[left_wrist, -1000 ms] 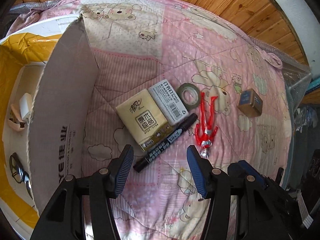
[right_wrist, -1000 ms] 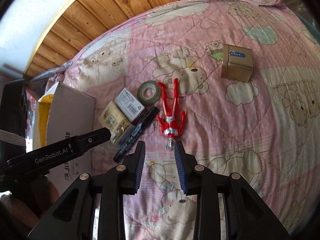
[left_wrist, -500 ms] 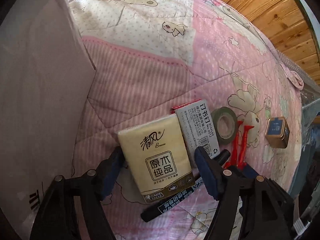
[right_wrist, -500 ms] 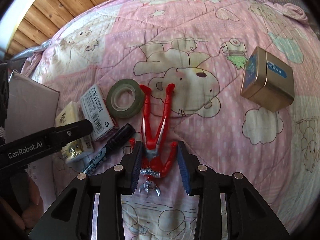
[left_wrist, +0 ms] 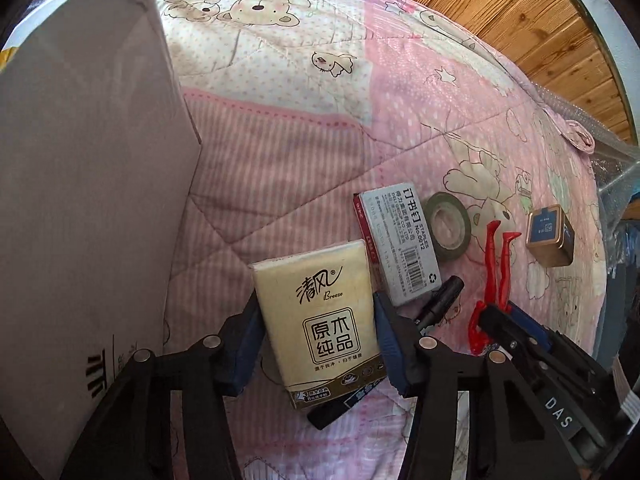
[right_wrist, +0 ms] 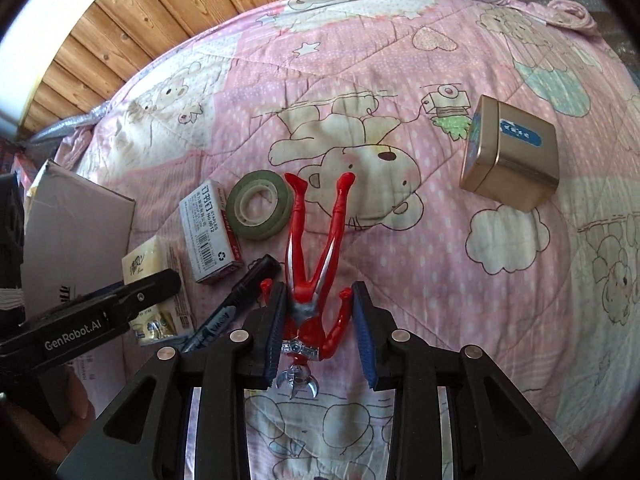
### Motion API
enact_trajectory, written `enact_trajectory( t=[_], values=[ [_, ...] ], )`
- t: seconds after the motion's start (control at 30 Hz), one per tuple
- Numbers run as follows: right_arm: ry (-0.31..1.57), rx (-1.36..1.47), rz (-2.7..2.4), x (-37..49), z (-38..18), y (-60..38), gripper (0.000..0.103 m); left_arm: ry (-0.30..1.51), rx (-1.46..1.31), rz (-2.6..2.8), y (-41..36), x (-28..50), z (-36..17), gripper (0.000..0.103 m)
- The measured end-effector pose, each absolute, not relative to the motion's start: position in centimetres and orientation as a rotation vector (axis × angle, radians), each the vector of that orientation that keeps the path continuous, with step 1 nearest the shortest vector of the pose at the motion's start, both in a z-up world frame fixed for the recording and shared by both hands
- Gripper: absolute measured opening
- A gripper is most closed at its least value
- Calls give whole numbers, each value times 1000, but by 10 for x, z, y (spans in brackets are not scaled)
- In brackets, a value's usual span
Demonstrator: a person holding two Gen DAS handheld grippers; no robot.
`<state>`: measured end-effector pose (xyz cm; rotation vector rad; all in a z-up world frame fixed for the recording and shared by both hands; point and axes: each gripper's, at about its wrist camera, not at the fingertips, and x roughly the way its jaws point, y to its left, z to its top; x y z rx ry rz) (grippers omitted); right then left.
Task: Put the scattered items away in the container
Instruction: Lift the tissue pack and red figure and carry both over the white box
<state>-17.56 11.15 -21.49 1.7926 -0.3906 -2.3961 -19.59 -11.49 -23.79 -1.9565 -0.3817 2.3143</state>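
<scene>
The left tongs (left_wrist: 316, 344) straddle the tissue pack (left_wrist: 320, 316), their blue pads right at its two long sides; whether they press it cannot be told, and the pack lies on the pink quilt (left_wrist: 280, 184) over the near end of the marker (left_wrist: 440, 304). The right tongs (right_wrist: 318, 336) stand open around the torso of the red figure (right_wrist: 316, 248), a pad on each side with a gap showing on the right; the figure lies flat, legs pointing away from the tongs. Taking the tissue pack as landmark: the cardboard box (left_wrist: 80, 200) stands just left of it, its brown wall rising from the quilt; the staple box (left_wrist: 400, 244) touches its far right corner; the tape roll (left_wrist: 447, 226) lies just beyond the staple box, to the right; the figure is right of the tape and marker; the gold tin (left_wrist: 550, 236) sits farthest right, well apart from the pack.
</scene>
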Motion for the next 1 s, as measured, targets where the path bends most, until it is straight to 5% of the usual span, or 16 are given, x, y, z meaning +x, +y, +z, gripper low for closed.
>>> enact_trajectory(
  t=[1.0],
  values=[
    [-455,1747,-2415,-48,-150,96,33,-189,-1707,2295,-94,-78,-133,53]
  ],
)
